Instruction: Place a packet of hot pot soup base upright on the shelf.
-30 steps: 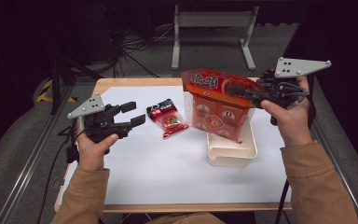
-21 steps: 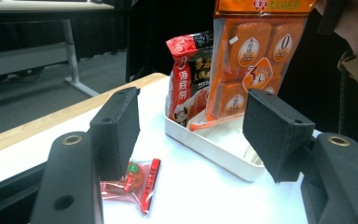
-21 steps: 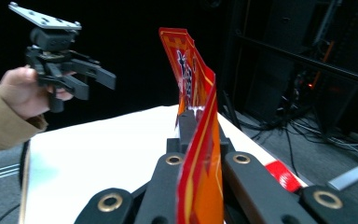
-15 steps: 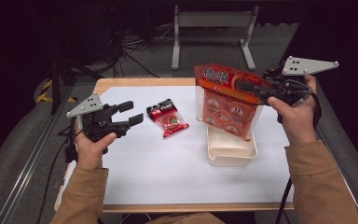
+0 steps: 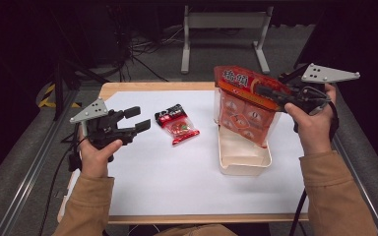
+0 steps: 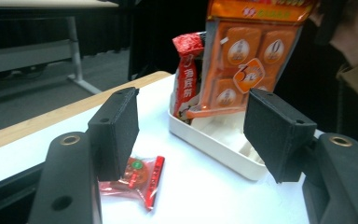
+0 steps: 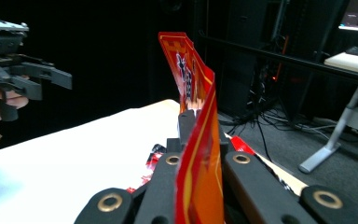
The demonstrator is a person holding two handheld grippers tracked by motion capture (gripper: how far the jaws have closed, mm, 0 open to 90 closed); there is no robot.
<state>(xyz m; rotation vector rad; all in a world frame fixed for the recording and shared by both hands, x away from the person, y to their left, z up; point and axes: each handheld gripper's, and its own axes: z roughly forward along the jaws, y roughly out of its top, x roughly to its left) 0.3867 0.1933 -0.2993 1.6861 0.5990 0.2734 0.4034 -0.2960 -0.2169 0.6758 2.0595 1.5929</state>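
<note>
White sheet [image 5: 177,177] over wooden table [image 5: 142,87], dark room, left gripper [image 5: 137,119] wide, right gripper [image 5: 265,91] clamping orange packet [image 5: 241,105].

A table [image 5: 177,196] is seen from above, with a tray [image 5: 243,160] set on its right half. A large snack bag [image 5: 246,105] is held upright over the far end of the tray, its top edge clamped in the right gripper [image 5: 270,92] at the right. A small packet [image 5: 176,124] is laid flat on the table left of the tray. The left gripper [image 5: 137,120] is held further left, just beside the packet, with its jaws parted and pointed toward it.
</note>
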